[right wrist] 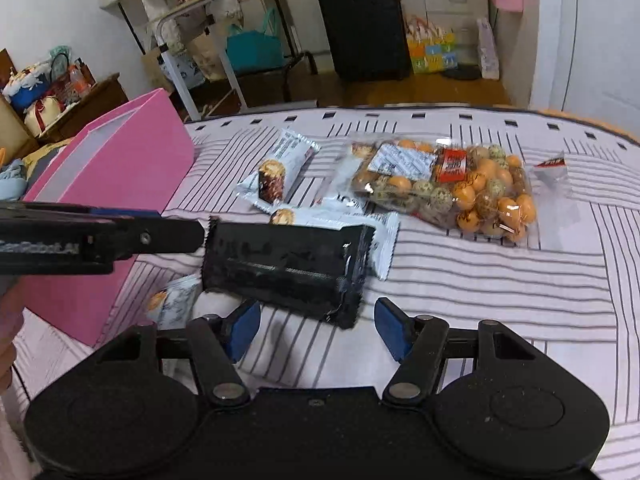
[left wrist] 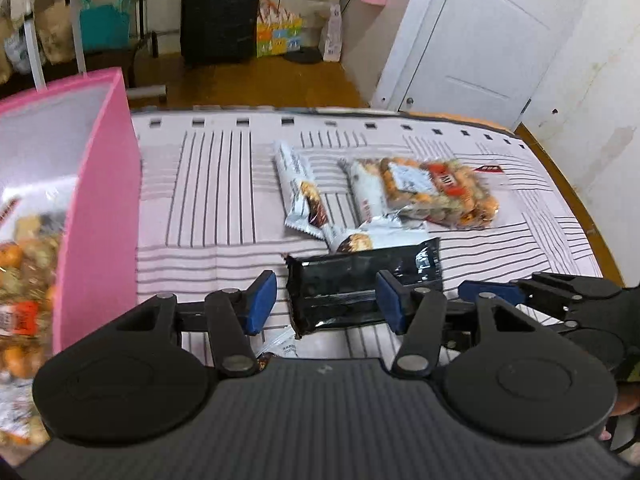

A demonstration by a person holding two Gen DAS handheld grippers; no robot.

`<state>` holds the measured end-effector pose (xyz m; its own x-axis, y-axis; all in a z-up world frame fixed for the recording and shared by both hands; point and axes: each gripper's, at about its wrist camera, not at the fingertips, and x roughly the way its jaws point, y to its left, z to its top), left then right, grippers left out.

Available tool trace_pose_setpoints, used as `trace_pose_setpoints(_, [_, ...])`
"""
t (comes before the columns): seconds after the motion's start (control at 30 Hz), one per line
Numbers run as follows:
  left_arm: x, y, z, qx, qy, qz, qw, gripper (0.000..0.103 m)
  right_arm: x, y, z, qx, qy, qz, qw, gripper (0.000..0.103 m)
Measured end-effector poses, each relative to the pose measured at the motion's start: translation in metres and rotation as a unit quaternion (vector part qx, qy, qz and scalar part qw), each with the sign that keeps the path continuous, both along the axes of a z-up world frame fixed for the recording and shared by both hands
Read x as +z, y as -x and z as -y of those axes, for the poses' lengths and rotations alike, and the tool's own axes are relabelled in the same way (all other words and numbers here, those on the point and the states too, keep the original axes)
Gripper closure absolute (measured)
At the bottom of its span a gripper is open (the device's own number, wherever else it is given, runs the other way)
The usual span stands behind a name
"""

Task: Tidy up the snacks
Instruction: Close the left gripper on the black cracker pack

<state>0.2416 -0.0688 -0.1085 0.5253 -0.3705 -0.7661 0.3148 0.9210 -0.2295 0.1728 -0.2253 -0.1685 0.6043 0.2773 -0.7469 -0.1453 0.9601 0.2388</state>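
on the striped tabletop (right wrist: 480, 280), near its middle, a black wrapper (right wrist: 286, 266) lies flat across the other snacks. the left gripper (left wrist: 326, 300) hangs over it with its jaws part open; the blue pads stand either side of the wrapper, and from this angle i cannot tell whether they touch it. the right gripper (right wrist: 316, 326) sits just short of the wrapper's near edge, jaws part open and nothing between them. in the right wrist view the left gripper comes in side-on from the left edge, its tip meeting the wrapper's end, its fingers overlapping so the gap is hidden. white bars (right wrist: 280, 172) lie beyond the wrapper, one partly under it, and another white bar (right wrist: 172, 300) shows only a corner beneath its near-left end. a clear bag of round snacks (right wrist: 452, 188) rests toward the far right corner. a pink box (right wrist: 132, 152) stands at the left edge, cut off by the frame; in the left wrist view its contents are blurred, though a similar bag of round snacks (left wrist: 24, 272) shows inside.
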Motion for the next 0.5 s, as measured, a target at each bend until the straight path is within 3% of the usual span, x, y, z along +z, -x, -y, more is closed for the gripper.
trace_pose_setpoints(0.2, [-0.032, -0.014, -0.005, 0.015, 0.013, -0.024, 0.9995, 0.051, -0.012, -0.010, 0.006, -0.017, -0.032, -0.008, 0.999, 0.034])
trace_pose_setpoints(0.27, [-0.038, -0.013, -0.001, 0.006, 0.020, -0.032, 0.9993, 0.055, -0.014, -0.011, 0.007, -0.018, -0.032, -0.003, 0.999, 0.035])
trace_pose_setpoints(0.3, [-0.041, -0.012, 0.002, 0.002, 0.020, -0.034, 0.9992, 0.062, -0.015, -0.011, 0.006, -0.017, -0.030, 0.002, 0.999, 0.036])
trace_pose_setpoints(0.5, [-0.037, -0.007, 0.010, 0.000, 0.014, -0.018, 0.9997, 0.066, -0.018, -0.012, 0.004, -0.011, -0.029, 0.025, 0.999, 0.044])
